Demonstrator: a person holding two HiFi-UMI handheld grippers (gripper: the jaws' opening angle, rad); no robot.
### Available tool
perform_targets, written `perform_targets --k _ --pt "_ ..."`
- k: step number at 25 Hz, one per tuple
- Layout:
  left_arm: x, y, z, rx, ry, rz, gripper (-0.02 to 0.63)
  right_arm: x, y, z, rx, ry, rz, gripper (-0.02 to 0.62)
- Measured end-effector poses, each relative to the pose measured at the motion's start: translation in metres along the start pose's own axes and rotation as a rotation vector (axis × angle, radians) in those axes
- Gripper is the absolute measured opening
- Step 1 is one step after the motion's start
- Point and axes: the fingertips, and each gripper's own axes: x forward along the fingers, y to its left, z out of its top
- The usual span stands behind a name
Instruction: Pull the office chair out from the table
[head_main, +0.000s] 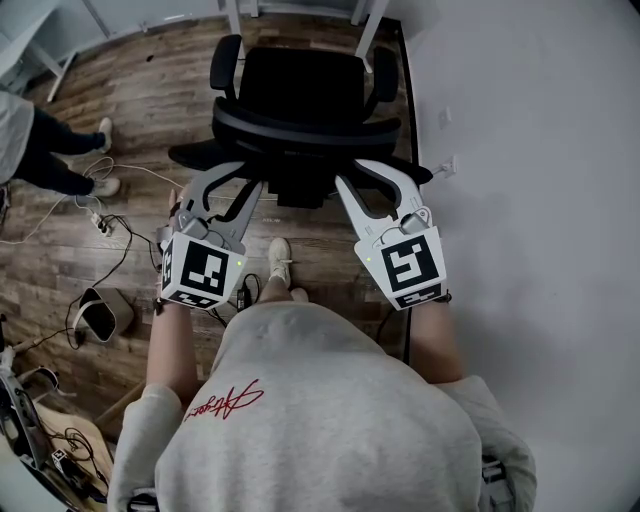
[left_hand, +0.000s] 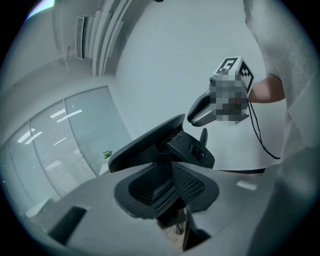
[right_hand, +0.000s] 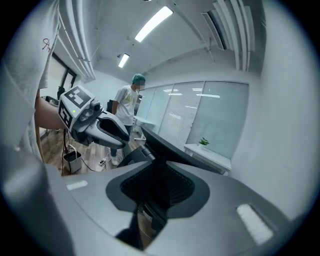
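I stand behind the office chair (head_main: 300, 85), its seat turned away from me and its curved backrest (head_main: 300, 125) nearest to me. My left gripper (head_main: 240, 190) is clamped on the left end of the backrest's top rim. The left gripper view shows the dark edge of the rim caught between the ribbed pads (left_hand: 192, 182). My right gripper (head_main: 352, 190) grips the right end of the same rim in the same way, with the black edge pressed between its jaws in the right gripper view. Both grippers reach slightly downward to the chair from my side of it. Past the chair's seat, two white table legs (head_main: 368, 28) stand just beyond the armrests. The chair stands on a wooden floor (head_main: 150, 90), close beside a white wall (head_main: 540, 150) on its right. To its left, loose cables (head_main: 110, 225) lie across the boards, and farther left another person's legs (head_main: 50, 155) are in view. My shoe (head_main: 279, 258) is on the floor just behind the chair's base.
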Motion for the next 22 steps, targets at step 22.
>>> perform_targets --k 22 --pt "-0.029 0.035 0.066 -0.162 -0.27 0.177 0.09 -0.023 -0.008 0.048 0.117 -0.228 -0.062 0.028"
